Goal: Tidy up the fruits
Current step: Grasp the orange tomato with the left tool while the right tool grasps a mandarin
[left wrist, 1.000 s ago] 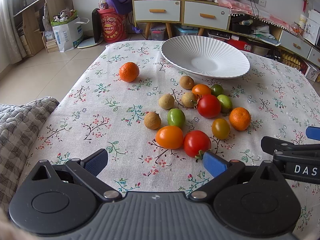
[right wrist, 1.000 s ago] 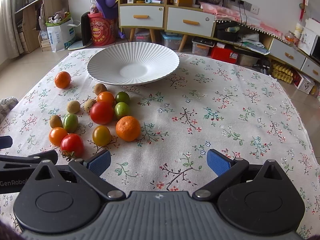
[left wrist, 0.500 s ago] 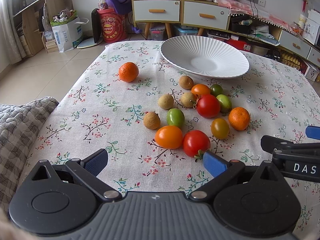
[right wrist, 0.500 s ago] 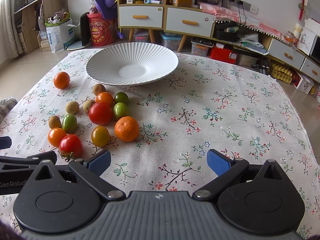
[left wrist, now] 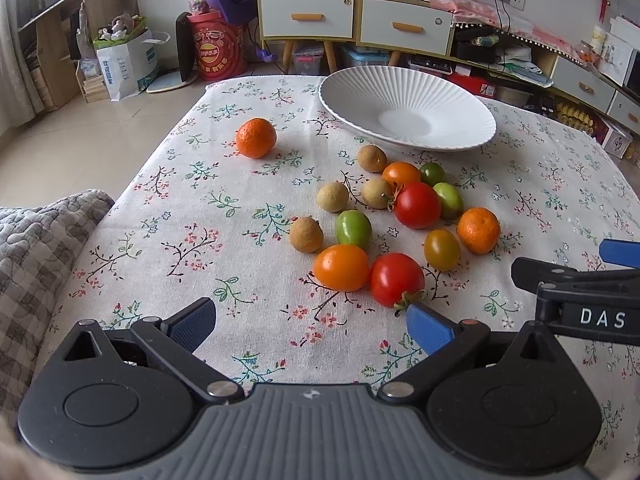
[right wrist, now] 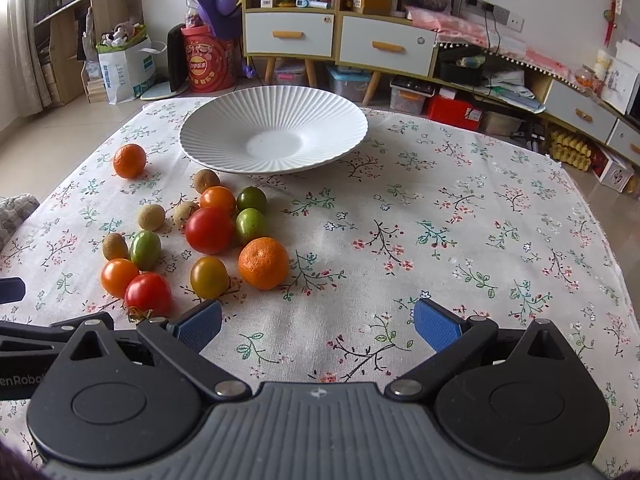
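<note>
- Near the table's front edge, your left gripper [left wrist: 310, 322] hung with its blue pads spread wide and nothing between them; the nearest red tomato [left wrist: 396, 279] lay just beyond its right pad.
- Beside it, your right gripper [right wrist: 318, 322] was likewise released and bare, over a bare stretch of flowered tablecloth [right wrist: 460, 220].
- Most fruits lay clustered between the grippers and the white plate [right wrist: 224, 128], which held nothing.
- One orange [left wrist: 256, 138] sat apart, near the cloth's left edge.
- Another orange [right wrist: 263, 263] marked the cluster's right side; right of it the cloth lay open to the far edge.
- A quilted grey cover [left wrist: 36, 248] met the left border.
</note>
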A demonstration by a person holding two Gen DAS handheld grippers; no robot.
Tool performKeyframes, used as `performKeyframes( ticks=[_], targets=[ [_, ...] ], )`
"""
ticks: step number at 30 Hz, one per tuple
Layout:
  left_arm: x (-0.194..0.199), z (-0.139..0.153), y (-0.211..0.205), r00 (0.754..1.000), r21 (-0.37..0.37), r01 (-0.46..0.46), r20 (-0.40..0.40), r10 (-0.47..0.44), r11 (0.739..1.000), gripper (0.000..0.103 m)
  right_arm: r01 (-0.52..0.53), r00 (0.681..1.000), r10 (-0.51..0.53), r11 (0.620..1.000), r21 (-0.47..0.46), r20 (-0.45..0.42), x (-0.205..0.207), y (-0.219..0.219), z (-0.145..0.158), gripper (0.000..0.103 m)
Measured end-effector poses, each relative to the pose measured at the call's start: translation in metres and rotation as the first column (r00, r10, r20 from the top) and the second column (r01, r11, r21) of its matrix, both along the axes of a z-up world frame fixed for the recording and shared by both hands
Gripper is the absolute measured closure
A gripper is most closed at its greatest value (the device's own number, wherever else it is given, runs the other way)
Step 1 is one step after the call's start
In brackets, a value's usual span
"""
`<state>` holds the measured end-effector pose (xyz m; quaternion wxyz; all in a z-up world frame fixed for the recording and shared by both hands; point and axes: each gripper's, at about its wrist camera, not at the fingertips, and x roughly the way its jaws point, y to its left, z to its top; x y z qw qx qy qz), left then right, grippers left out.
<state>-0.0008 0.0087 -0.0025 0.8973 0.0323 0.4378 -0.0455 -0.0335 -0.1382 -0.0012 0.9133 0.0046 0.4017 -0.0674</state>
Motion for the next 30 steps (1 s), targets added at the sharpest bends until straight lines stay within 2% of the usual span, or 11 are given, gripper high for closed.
performKeyframes(
  ticks=[7, 10, 13, 21, 30],
  targets=[
    [0.003, -0.009, 0.014, 0.998, -0.029, 0.038, -0.045, -0.039, 0.999, 0.004, -0.009, 1.000, 0.011, 0.992, 0.126, -0.015, 0.007, -0.008, -0.006, 0.003],
    [0.007, -0.013, 0.022, 0.997, -0.073, 0.038, -0.070, -0.043, 0.997, 0.004, 0.003, 1.000, 0.000, 0.986, 0.166, -0.022, 0.011, -0.013, -0.009, 0.009],
    [0.009, -0.013, 0.029, 0.998, -0.111, 0.028, -0.056, -0.034, 0.993, 0.007, 0.012, 1.000, -0.008, 0.978, 0.209, -0.022, 0.015, -0.017, -0.011, 0.016],
    [0.017, -0.019, 0.038, 0.999, -0.208, 0.043, -0.017, -0.047, 0.977, 0.033, 0.025, 1.000, -0.028, 0.965, 0.262, 0.010, 0.027, -0.021, -0.015, 0.039],
    [0.023, -0.024, 0.031, 0.993, -0.236, 0.114, 0.044, -0.107, 0.965, 0.056, -0.001, 1.000, -0.004, 0.964, 0.265, 0.020, 0.036, -0.014, -0.017, 0.051]
  ],
)
